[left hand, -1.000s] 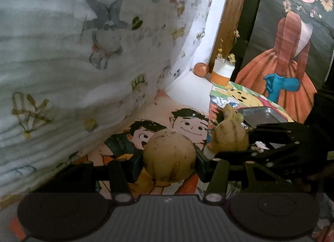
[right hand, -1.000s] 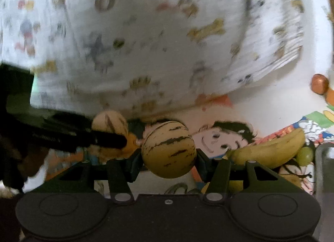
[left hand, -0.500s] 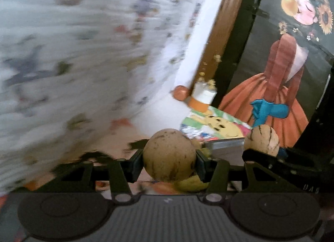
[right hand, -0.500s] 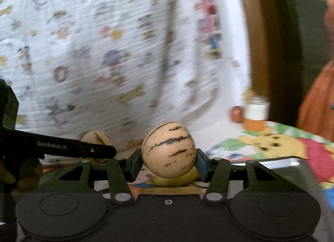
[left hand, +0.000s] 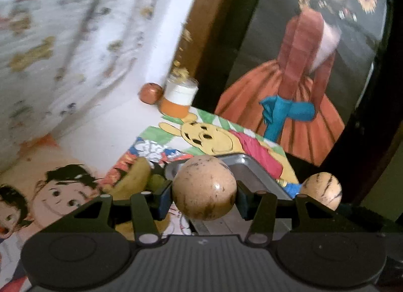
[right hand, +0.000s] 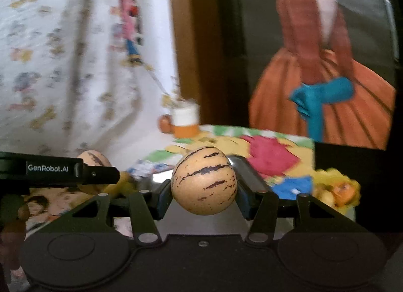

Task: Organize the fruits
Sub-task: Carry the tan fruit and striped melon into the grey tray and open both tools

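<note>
Each hand-held gripper clenches a fruit: left hand-held gripper (left hand: 204,192) a round speckled tan fruit (left hand: 204,187), right hand-held gripper (right hand: 204,191) a round purple-striped tan fruit (right hand: 204,181); the grey metal tray (left hand: 248,168) lies directly ahead, below both.

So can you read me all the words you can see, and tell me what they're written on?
"GenRobot.AI": white letters on the side of the black left gripper, seen in the right wrist view.
The cartoon mat has a bear picture, but no words on it are clear enough to read.
The orange and white cup is too blurred to tell if it has any writing.
Nothing else readable.
</note>
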Demonstrator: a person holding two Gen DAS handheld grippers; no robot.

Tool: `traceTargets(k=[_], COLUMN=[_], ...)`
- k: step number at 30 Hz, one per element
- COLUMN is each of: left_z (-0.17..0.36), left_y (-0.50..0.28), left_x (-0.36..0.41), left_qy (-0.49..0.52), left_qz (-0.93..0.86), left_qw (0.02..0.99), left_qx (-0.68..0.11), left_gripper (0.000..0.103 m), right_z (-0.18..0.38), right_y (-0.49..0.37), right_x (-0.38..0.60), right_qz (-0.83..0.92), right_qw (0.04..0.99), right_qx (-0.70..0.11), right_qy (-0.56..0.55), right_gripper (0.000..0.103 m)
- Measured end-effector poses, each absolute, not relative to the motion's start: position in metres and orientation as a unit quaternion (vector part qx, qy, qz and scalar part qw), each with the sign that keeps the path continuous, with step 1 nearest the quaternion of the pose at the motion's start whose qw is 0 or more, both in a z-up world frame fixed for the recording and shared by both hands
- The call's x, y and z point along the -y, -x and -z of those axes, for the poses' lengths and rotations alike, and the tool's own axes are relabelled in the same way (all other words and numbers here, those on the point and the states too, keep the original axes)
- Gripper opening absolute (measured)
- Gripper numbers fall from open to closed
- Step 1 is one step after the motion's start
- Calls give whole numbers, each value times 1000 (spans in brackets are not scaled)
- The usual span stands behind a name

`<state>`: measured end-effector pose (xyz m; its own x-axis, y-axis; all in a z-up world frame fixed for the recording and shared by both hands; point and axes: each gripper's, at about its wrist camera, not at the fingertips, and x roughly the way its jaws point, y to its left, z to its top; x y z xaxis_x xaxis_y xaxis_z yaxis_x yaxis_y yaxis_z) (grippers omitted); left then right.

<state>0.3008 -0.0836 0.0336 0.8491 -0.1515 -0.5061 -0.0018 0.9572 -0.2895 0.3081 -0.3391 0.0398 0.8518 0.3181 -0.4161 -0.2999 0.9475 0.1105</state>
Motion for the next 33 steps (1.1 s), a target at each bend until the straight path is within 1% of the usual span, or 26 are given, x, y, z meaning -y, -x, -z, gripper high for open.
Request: traceTargets(k=[9, 16, 26, 31, 33], left_z=[-3, 5, 12, 12, 10], left_y=[-333, -343, -349, -350, -348], left_x=[109, 118, 125, 123, 120], left_qy=[104, 80, 46, 45, 55], left_qz=[37, 48, 63, 69, 72], left_qw=[939, 936, 930, 928, 928], left_qx=[-325, -339, -359, -364, -361], left_gripper=[56, 56, 56, 56, 58], right_z=[-6, 8, 14, 13, 13], right_y=[-326, -331, -330, -330, -328], right_x=[351, 350, 349, 349, 351], right_qz=[-110, -88, -78, -77, -76], right_qw=[952, 946, 945, 945, 946], right_qx=[-282, -310, -315, -314, -313], right_qy=[-42, -45, -45, -46, -49], right_gripper=[55, 55, 55, 56, 56])
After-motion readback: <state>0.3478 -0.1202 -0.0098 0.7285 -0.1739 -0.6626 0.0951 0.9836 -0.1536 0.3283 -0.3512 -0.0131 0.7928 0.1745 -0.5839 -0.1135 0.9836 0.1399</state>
